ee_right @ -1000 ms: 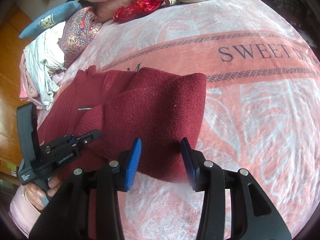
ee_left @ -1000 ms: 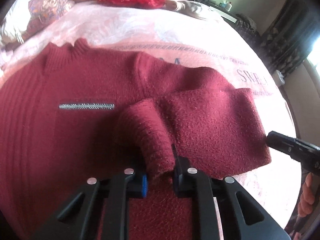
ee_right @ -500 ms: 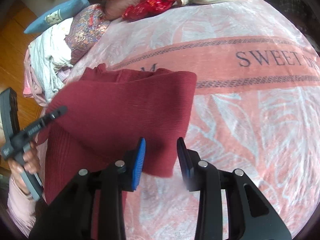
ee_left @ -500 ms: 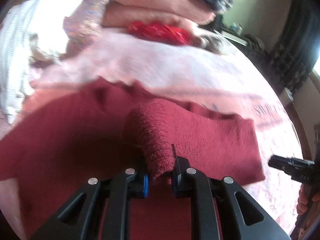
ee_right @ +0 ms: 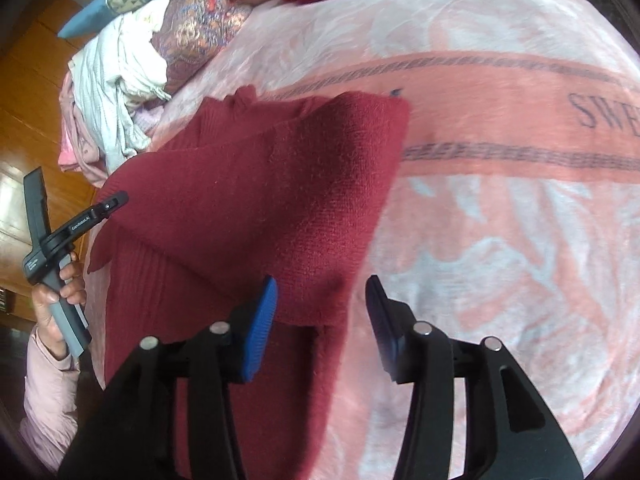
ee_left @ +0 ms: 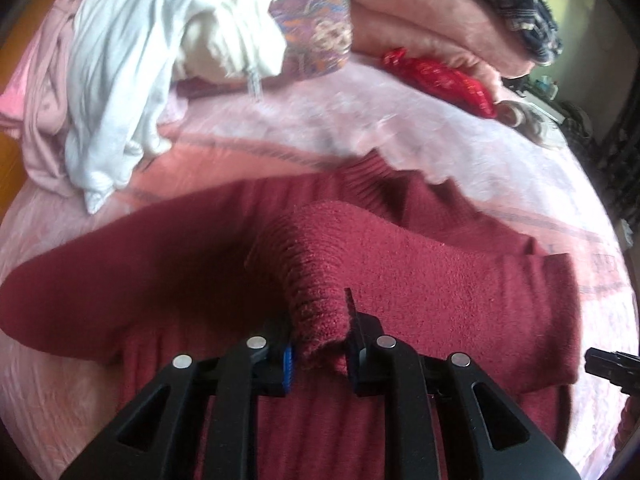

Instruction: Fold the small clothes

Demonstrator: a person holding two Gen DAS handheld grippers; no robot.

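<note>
A dark red knit sweater [ee_left: 440,300] lies on a pink blanket [ee_left: 360,128], its right side folded over the body. My left gripper [ee_left: 318,354] is shut on the ribbed cuff of the sweater's sleeve [ee_left: 316,280], holding it bunched above the body. In the right wrist view the sweater [ee_right: 260,200] spreads left of centre. My right gripper [ee_right: 322,316] is open, its jaws straddling the folded sweater's lower right corner without pinching it. The left gripper [ee_right: 104,208] shows at the sweater's left edge, its tips hidden in cloth.
A heap of white and pink clothes [ee_left: 132,72] and a patterned pillow [ee_left: 316,28] lie at the back left. Folded pink blankets [ee_left: 420,16] and a red cloth [ee_left: 440,76] sit behind. Wooden floor [ee_right: 28,92] lies left of the bed.
My left gripper has carried the sleeve cuff leftward across the sweater and the view has swung toward the clothes heap. My right gripper has opened wider at the folded corner.
</note>
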